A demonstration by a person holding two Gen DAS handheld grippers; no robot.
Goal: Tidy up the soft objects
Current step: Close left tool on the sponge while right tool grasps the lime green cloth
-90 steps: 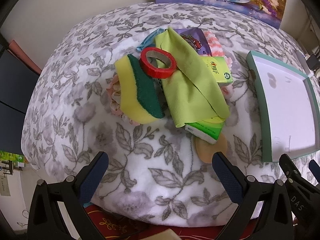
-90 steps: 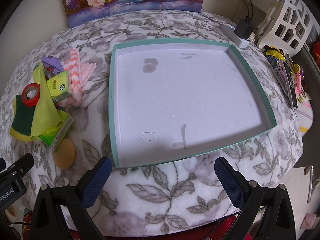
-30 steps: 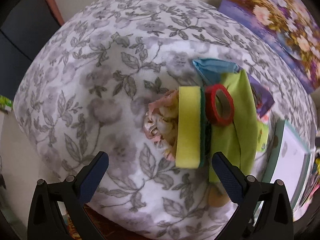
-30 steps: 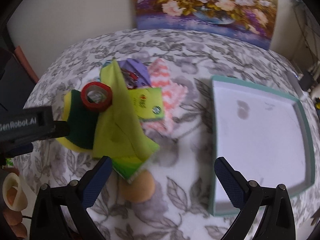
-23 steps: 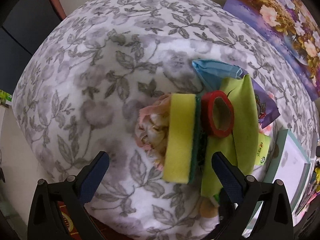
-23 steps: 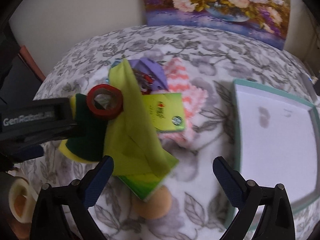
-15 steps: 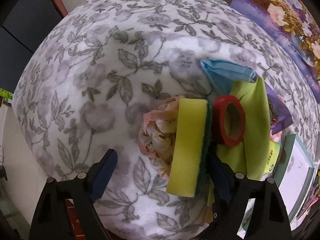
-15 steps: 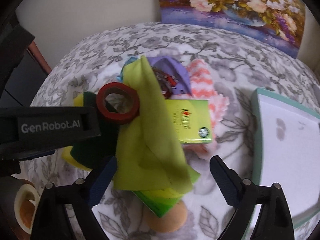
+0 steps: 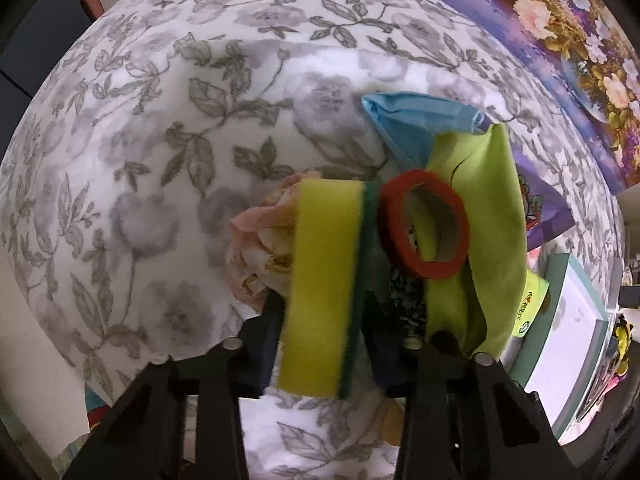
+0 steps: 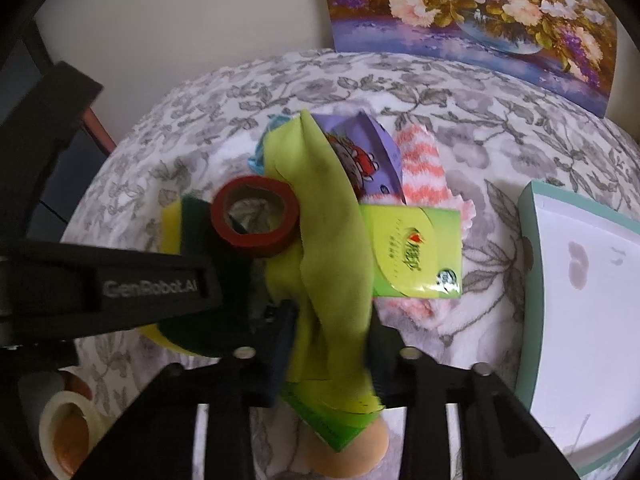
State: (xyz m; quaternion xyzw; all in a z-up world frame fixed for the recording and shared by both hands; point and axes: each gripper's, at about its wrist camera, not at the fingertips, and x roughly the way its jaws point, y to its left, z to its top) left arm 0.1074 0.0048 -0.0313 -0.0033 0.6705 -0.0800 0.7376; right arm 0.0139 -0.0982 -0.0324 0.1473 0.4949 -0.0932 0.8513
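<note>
On the flower-print cover lies a pile of soft things. My left gripper [image 9: 324, 340] points down over a yellow sponge with a green scouring face [image 9: 324, 272]. Its jaws are closing, with a finger touching each side of the sponge. A red tape roll [image 9: 424, 228] leans on the sponge's green face. My right gripper [image 10: 332, 344] has its jaws closing on a lime green cloth [image 10: 332, 216], whose lower fold is pinched between the fingers. That cloth drapes over a green tissue pack [image 10: 332, 420]. A pink floral cloth [image 9: 260, 256] sits under the sponge.
A white tray with a teal rim [image 10: 528, 280] stands to the right. The pile also holds a second green tissue pack [image 10: 416, 256], a purple packet [image 10: 360, 160], a pink striped sock [image 10: 424, 176], a blue cloth [image 9: 416, 120] and a beige puff [image 10: 360, 456]. The left tool's black housing [image 10: 120, 284] crosses the right view.
Both pairs of jaws went from wide open to narrow. The left gripper came down around the sponge, and the right gripper moved in onto the green cloth.
</note>
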